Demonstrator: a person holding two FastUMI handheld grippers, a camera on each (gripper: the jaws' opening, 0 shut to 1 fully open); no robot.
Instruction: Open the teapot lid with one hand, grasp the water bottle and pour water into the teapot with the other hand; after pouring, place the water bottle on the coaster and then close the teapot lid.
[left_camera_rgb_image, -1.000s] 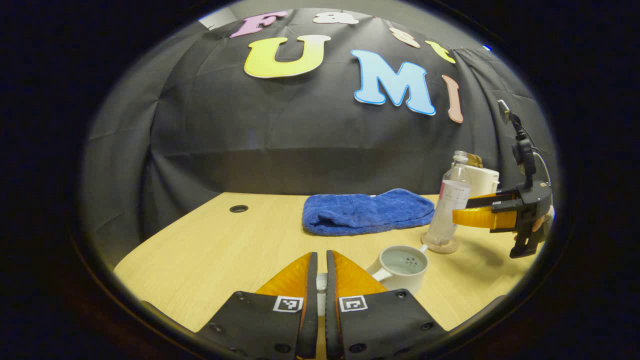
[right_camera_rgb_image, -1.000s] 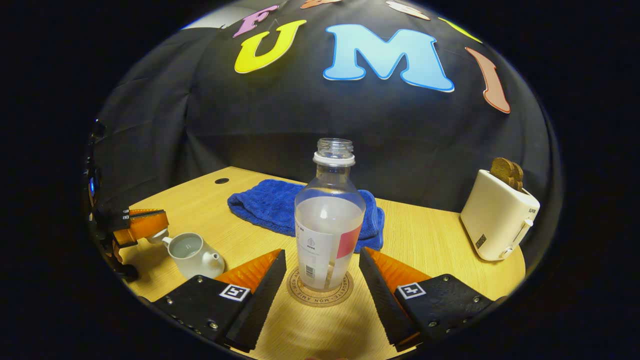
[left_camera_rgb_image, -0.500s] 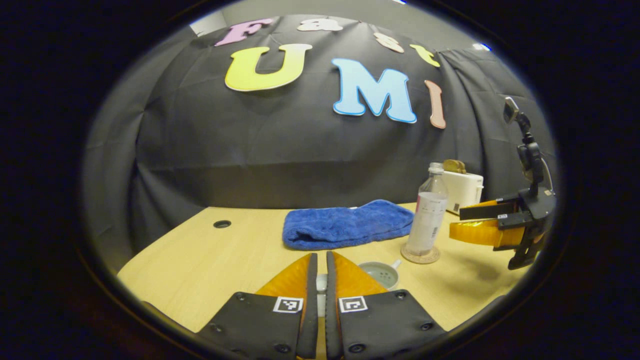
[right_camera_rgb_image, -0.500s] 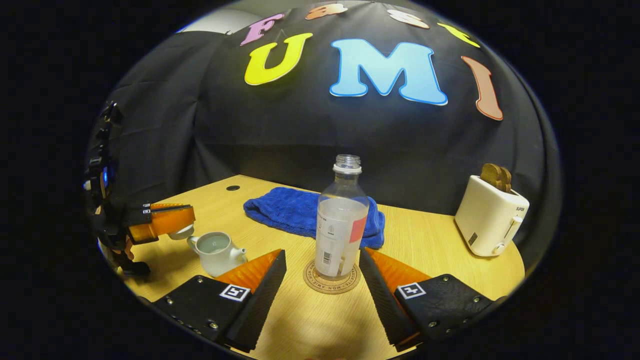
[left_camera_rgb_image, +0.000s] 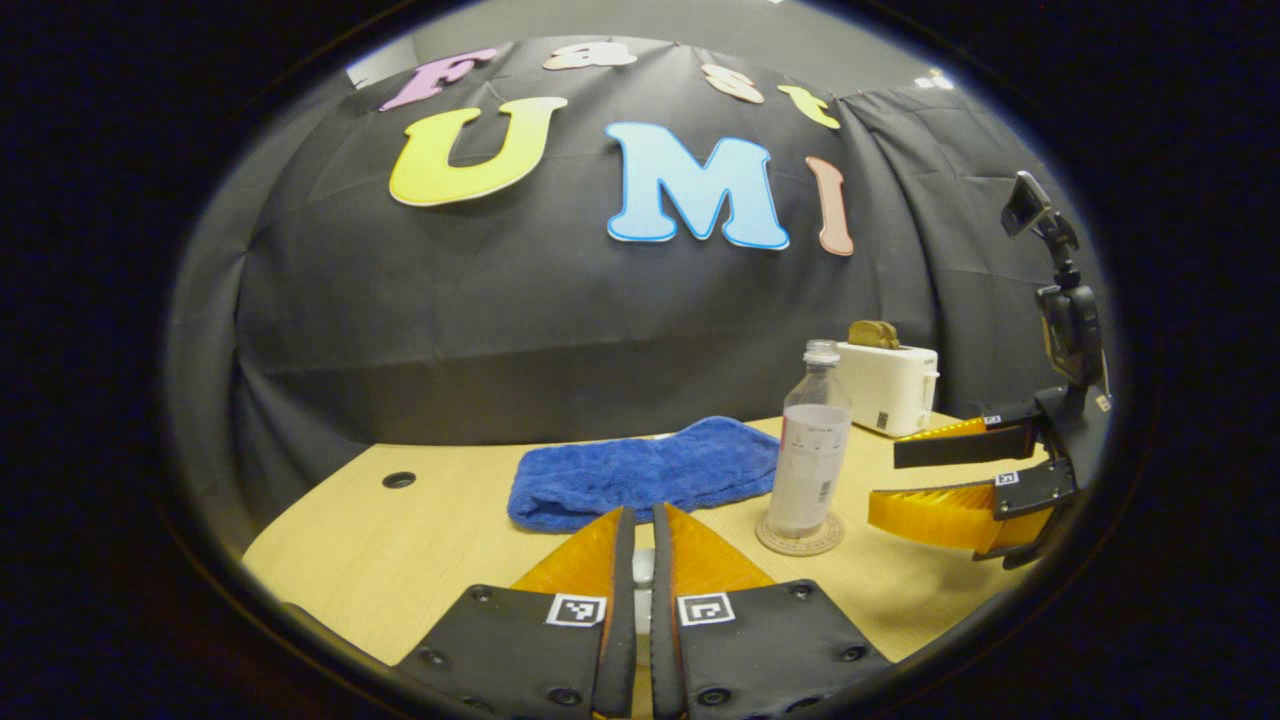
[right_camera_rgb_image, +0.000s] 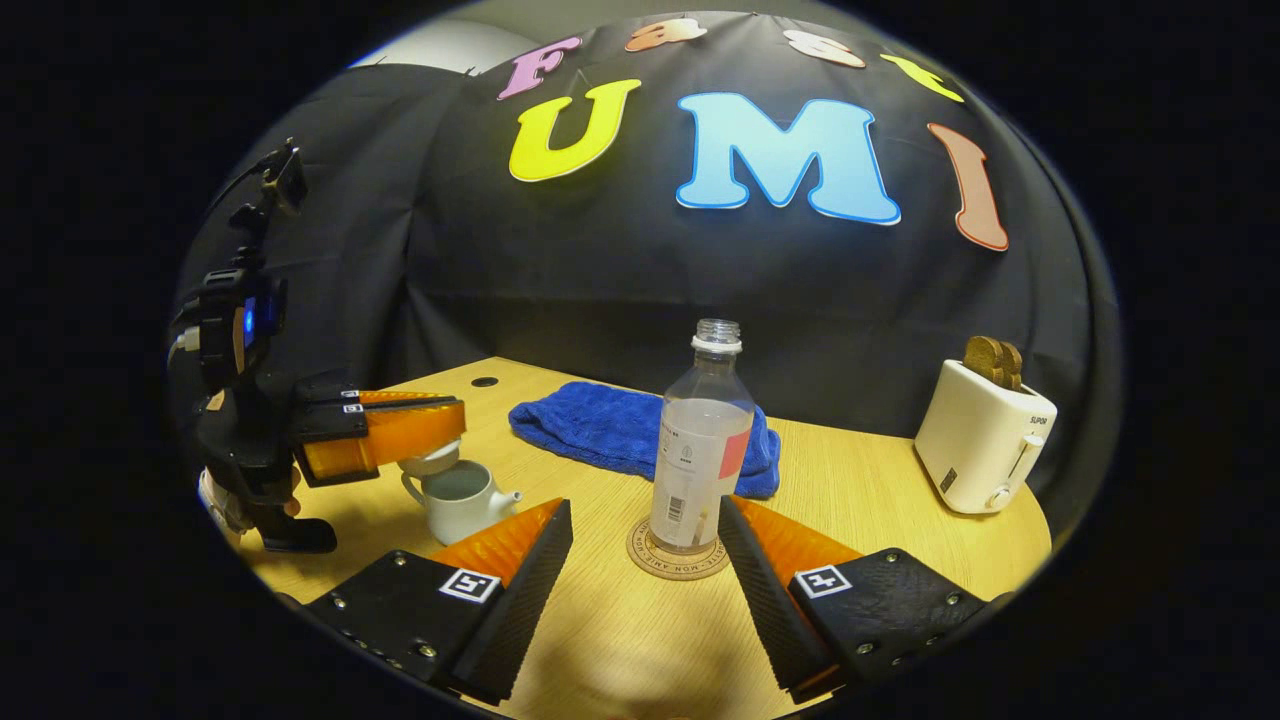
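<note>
In the right gripper view the clear water bottle (right_camera_rgb_image: 705, 450) stands upright and capless on the round coaster (right_camera_rgb_image: 678, 548). My right gripper (right_camera_rgb_image: 644, 503) is open, its fingers short of the bottle on either side and not touching it. The white teapot (right_camera_rgb_image: 462, 495) sits open at the left. My left gripper (right_camera_rgb_image: 460, 420) hangs just above it, shut on the white teapot lid (right_camera_rgb_image: 430, 460). In the left gripper view my left gripper (left_camera_rgb_image: 642, 512) pinches a sliver of the lid (left_camera_rgb_image: 642, 565). The bottle (left_camera_rgb_image: 812, 440), the coaster (left_camera_rgb_image: 800, 535) and the open right gripper (left_camera_rgb_image: 885, 482) are at the right.
A blue towel (right_camera_rgb_image: 620, 430) lies behind the bottle toward the booth wall. A white toaster (right_camera_rgb_image: 985, 440) with bread in it stands at the back right of the wooden table (right_camera_rgb_image: 860, 490). A cable hole (right_camera_rgb_image: 484, 381) sits near the far left edge.
My left gripper has moved in over the teapot with the lid, so the teapot slid out of its view. My right gripper has drawn back from the bottle, which stays on the coaster.
</note>
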